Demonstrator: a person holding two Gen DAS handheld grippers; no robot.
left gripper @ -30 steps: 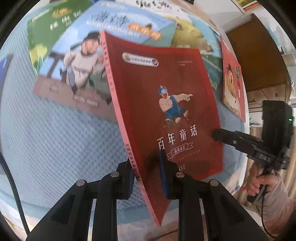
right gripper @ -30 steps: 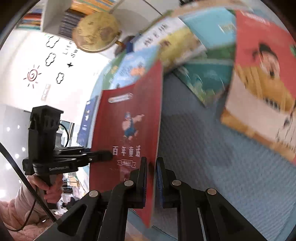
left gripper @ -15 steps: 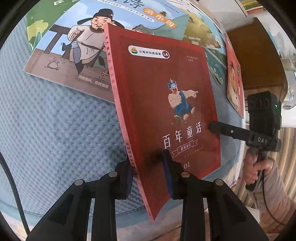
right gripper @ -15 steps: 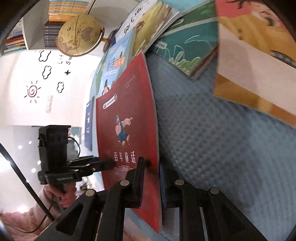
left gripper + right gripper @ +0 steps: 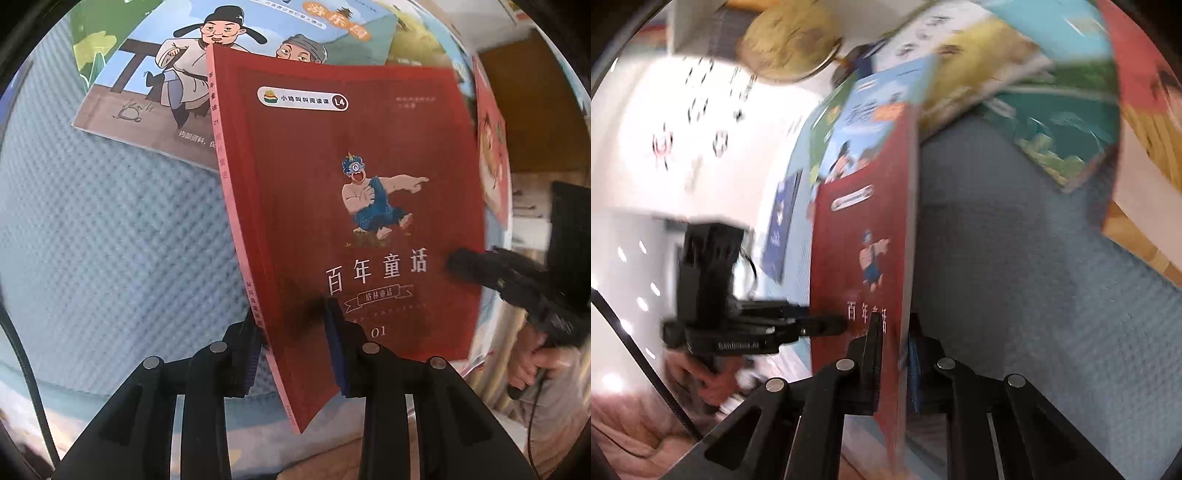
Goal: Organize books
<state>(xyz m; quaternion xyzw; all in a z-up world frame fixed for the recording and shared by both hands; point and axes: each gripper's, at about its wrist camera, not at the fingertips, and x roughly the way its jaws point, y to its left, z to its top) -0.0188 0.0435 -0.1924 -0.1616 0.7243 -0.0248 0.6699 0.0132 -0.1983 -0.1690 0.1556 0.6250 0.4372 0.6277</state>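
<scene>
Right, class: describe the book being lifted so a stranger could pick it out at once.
Start at the blue textured mat strewn with picture books. Above it, one book is held up on edge: the red book, gripped at its bottom edge. Its neighbours lie flat in blue, green and yellow; this one is plain dark red with a small pointing cartoon figure.

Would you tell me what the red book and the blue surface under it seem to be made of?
Red book: apparently a paperback, with a matte card cover that bows and a thin printed spine. Blue surface: probably woven or quilted fabric, given its fine waffle-like texture.
</scene>
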